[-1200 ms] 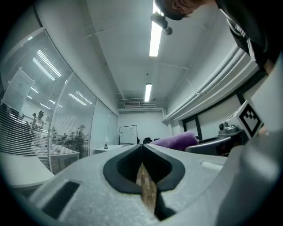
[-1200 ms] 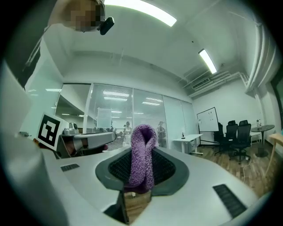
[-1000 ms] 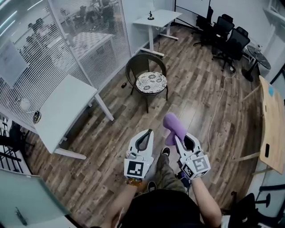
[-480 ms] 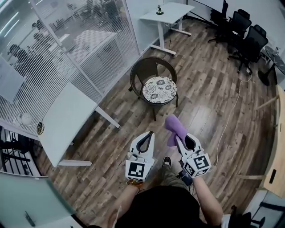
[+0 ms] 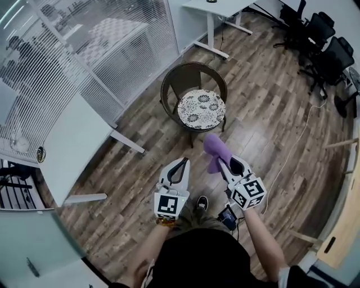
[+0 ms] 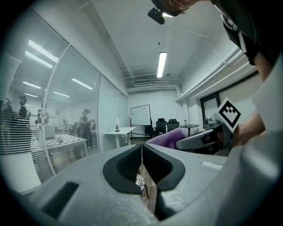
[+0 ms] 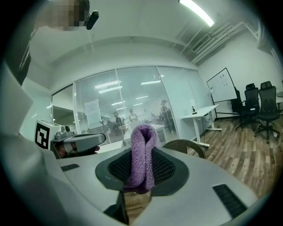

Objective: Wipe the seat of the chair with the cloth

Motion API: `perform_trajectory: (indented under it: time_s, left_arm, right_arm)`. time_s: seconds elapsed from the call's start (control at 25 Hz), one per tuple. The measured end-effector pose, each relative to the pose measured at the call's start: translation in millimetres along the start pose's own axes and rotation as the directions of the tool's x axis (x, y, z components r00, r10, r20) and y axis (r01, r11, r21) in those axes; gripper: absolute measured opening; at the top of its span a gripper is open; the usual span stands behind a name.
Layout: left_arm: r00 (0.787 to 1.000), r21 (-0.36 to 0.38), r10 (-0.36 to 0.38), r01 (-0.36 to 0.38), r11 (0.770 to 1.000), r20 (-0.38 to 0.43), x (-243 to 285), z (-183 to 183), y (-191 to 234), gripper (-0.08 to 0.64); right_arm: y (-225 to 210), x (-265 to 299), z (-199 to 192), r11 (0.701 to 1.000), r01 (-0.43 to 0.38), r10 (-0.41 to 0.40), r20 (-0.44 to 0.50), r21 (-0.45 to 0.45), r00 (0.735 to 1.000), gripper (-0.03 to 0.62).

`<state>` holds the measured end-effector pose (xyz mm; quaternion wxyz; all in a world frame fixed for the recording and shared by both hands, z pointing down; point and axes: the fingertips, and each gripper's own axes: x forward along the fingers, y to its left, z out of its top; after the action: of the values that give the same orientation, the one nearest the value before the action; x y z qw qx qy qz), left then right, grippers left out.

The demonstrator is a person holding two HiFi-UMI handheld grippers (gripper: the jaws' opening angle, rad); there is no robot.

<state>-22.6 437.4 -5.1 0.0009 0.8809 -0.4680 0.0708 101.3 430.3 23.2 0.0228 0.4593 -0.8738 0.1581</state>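
A round wicker chair (image 5: 194,84) with a black-and-white patterned seat cushion (image 5: 201,109) stands on the wood floor ahead of me. My right gripper (image 5: 221,158) is shut on a folded purple cloth (image 5: 215,151), which sticks up out of the jaws (image 7: 141,152), just short of the chair's near edge. The chair's back (image 7: 185,146) shows behind the cloth in the right gripper view. My left gripper (image 5: 181,163) is held beside it to the left, shut with nothing in it; its jaws (image 6: 142,152) meet at the tips.
A white desk (image 5: 70,147) stands at the left beside a glass wall with blinds (image 5: 84,45). Another white desk (image 5: 216,5) is beyond the chair. Black office chairs (image 5: 323,39) stand at the far right. A cable (image 5: 292,149) runs across the floor.
I have walked closer to the chair, which now sits nearer the grippers in the head view. Both grippers keep their hold and spacing.
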Motion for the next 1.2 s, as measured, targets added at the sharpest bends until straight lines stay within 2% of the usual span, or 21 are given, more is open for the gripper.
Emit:
perform_trajectory:
  time_s: [0.2,0.36,0.6,0.8,0.96,1.2]
  left_arm:
    - [0.998,-0.050,0.035,-0.037,0.998,-0.044,51,-38,48,0.021]
    - [0.999,-0.040,0.029,-0.031,0.999,-0.026,102,-60,87,0.021]
    - [0.997,-0.125,0.059,-0.064,0.990,-0.044,164,-86,147,0.023]
    - [0.997,-0.155,0.041,-0.051,0.987,-0.066,211,-120,179,0.023]
    - [0.992,-0.178,0.025,-0.047,0.983,-0.127,242,-163,190,0.023]
    - [0.973,-0.211,0.015,-0.064,0.975,-0.229,286,-250,199,0.023]
  right_arm:
    - [-38,69,-14,1.000,-0.016,0.017,-0.076,0.010,0.997,0.100]
    - [-65,126,-17,1.000,-0.017,0.017,-0.122,0.004,0.992,0.100]
    - [-100,209,-2,1.000,-0.012,0.008,-0.196,-0.019,0.981,0.101]
    - [-130,270,-2,0.998,-0.054,0.062,-0.207,0.042,0.976,0.101]
    - [-159,305,-31,0.997,-0.058,0.070,-0.255,0.053,0.965,0.101]
    - [-197,353,-103,0.992,-0.093,0.116,-0.294,0.089,0.949,0.101]
